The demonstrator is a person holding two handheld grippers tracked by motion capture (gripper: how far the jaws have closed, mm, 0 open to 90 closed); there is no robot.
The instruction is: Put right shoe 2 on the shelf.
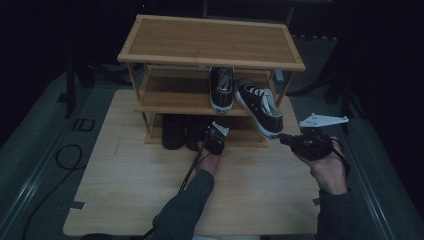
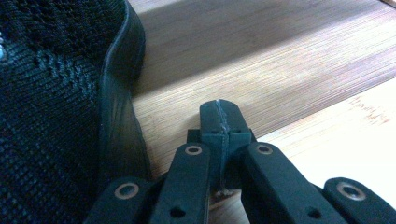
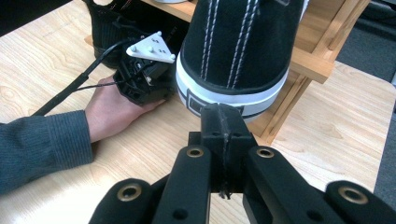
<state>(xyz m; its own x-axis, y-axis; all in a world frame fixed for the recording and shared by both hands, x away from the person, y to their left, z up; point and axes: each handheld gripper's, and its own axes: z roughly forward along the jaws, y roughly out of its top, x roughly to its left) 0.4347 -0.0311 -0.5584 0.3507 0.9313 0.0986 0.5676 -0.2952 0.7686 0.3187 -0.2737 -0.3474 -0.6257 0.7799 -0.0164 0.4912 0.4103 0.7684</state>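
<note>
On the middle shelf of the bamboo shoe rack [image 1: 210,55], a black canvas sneaker [image 1: 260,106] sits skewed, its white-banded heel jutting past the shelf's front edge toward the right hand-held gripper [image 1: 283,139], while its partner sneaker [image 1: 221,88] stands squarely beside it. In the right gripper view the jaws are pressed together with nothing between them, their tips just at the heel's rubber band [image 3: 233,95]. The left hand-held gripper [image 1: 214,136] rests low at the bottom shelf, next to a pair of dark mesh shoes [image 1: 182,131]; the left gripper view shows its jaws likewise closed and empty beside a knitted shoe's sole edge [image 2: 116,107]. The main risk, as I judge it, is the overhanging sneaker: a push from closed jaws lands on a narrow spot of rounded rubber, so the tips could slip sideways and swing the shoe further askew, or tip it off the shelf onto the surface [image 1: 150,190]. A hard shove could also knock the neighbouring sneaker or shift the light rack itself.
</note>
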